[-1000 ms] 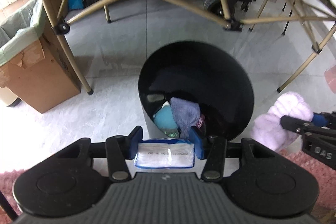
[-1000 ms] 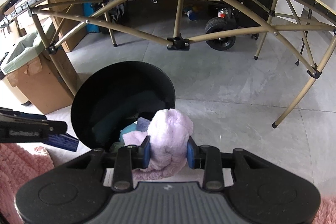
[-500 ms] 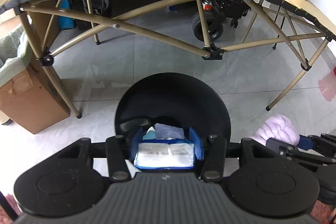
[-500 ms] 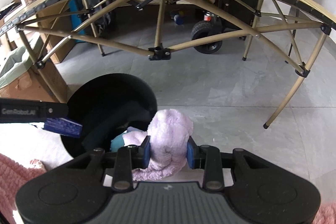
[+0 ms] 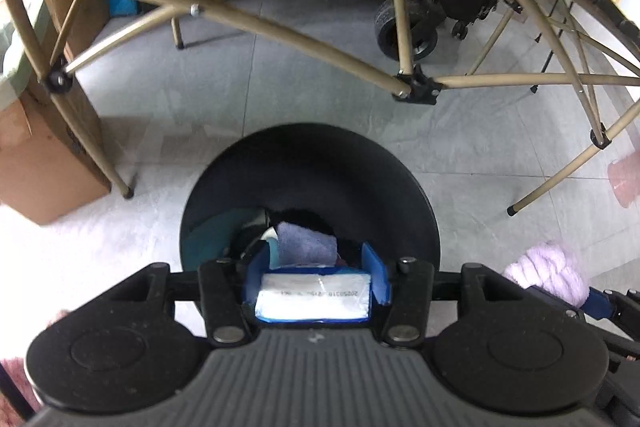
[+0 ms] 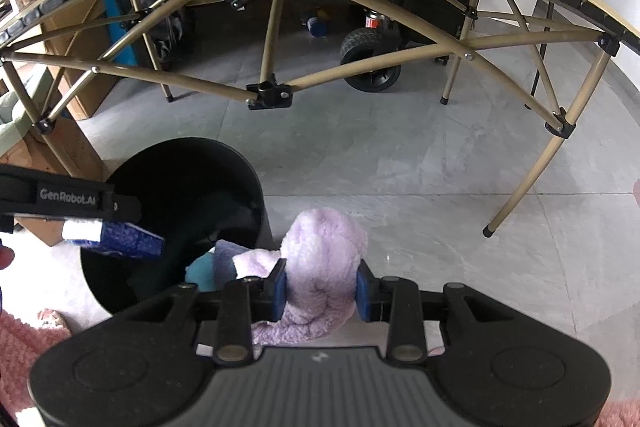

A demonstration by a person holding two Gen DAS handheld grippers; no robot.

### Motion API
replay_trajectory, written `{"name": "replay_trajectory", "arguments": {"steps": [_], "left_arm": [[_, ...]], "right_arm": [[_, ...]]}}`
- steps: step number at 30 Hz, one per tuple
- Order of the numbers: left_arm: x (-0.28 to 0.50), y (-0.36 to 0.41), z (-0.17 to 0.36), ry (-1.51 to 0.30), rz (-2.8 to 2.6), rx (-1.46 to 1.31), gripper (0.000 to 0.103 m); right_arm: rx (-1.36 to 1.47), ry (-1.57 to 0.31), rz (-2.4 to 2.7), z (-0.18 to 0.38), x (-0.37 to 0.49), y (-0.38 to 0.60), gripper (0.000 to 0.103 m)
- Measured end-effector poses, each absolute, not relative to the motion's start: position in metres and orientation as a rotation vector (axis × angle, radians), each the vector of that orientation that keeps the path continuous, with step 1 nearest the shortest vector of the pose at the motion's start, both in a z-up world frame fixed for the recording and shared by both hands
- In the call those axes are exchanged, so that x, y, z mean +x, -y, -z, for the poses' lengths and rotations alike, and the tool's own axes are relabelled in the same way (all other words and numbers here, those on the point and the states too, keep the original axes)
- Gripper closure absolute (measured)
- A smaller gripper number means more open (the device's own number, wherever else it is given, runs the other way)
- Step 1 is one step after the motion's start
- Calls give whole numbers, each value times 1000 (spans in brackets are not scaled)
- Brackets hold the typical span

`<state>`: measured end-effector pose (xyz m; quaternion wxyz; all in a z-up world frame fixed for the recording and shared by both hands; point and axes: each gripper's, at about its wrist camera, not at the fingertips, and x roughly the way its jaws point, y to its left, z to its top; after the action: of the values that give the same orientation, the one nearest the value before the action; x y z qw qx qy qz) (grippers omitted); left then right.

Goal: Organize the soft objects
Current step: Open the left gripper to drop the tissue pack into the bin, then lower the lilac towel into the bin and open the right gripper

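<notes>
Tissue pack (image 5: 313,295) sits between left gripper (image 5: 316,273) jaws, now opening, above black bin (image 5: 308,163); right gripper (image 6: 321,291) clamped on lilac plush (image 6: 320,259).

We look from two fisheye cameras, one on each gripper, both tilted steeply down at the grey floor. Our left view sits close above the black bin (image 5: 310,183), looking straight into its mouth, with the folding bench frame (image 5: 280,31) arching beyond. Our right view stands just to the bin's right, so the bin (image 6: 180,203) falls at lower left. We share the bin, the bench frame (image 6: 276,83) and the black wheel (image 6: 370,67); each view catches the other gripper at its edge.
</notes>
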<state>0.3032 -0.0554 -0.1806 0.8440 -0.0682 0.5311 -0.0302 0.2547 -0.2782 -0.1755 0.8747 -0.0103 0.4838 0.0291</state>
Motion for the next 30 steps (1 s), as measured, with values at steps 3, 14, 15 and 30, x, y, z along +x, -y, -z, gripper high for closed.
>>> {"name": "replay_trajectory", "arguments": {"steps": [3, 14, 15, 30], "left_arm": [[303, 56, 183, -1139, 47, -155, 14], [309, 59, 187, -1220, 31, -140, 3], [309, 59, 188, -1230, 26, -139, 3], [305, 50, 185, -1229, 9, -135, 3]], "right_arm": [[-21, -1012, -55, 177, 257, 279, 71], [-32, -1011, -56, 178, 258, 277, 71], [-33, -1010, -55, 178, 258, 277, 71], [-31, -999, -58, 178, 257, 277, 71]]}}
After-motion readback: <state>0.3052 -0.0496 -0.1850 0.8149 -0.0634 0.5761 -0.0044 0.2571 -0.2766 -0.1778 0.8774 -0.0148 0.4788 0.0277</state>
